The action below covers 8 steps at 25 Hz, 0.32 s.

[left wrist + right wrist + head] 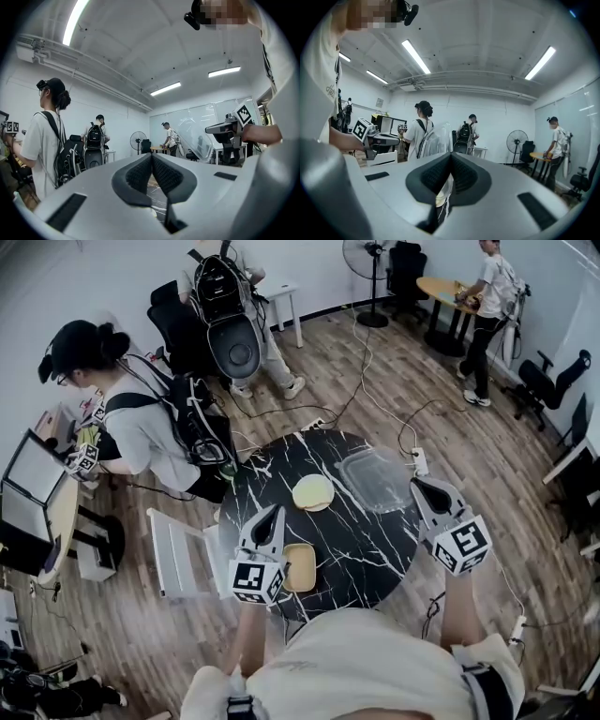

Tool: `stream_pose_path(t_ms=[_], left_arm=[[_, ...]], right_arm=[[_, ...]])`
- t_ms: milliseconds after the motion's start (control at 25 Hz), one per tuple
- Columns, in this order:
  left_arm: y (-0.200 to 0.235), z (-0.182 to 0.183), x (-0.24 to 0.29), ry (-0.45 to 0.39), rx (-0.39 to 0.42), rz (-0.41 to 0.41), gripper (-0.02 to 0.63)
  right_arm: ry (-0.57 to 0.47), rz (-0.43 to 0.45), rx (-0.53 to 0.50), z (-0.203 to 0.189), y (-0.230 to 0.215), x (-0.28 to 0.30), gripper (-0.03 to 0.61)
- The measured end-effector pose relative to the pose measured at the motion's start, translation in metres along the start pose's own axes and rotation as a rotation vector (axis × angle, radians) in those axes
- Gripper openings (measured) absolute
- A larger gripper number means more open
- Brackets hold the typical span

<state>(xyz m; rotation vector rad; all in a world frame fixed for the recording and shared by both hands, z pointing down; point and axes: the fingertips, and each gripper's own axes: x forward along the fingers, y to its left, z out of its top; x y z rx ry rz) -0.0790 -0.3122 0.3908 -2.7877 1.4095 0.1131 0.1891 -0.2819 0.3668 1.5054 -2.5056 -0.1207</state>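
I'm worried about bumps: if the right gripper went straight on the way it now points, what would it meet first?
Probably the clear plastic container, which stands just beyond the right gripper, slightly left of its shut tips. Depth is unclear, though.

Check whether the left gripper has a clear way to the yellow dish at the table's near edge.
Probably yes: the left gripper hangs right beside the yellow dish with nothing between them, though its jaws are shut.

Lying apart: tan square dish [299,567], cream round dish [313,491], clear tray [373,479].
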Motion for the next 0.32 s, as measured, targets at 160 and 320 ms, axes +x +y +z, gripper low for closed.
stream_pose_path(t_ms=[160,320], left_arm=[[-0.0014,0.0007,0.0006,-0.005,0.000,-0.005,0.017],[-0.0023,-0.0013,-0.0036,-0.004,-0.007,0.003,0.017]], right_arm=[[0.006,-0.005,0.008,-0.0003,-0.0005,-0.0008,0.006],[0.014,0.005,0.016,-0.0053,0.0015,-0.0014,0.006]])
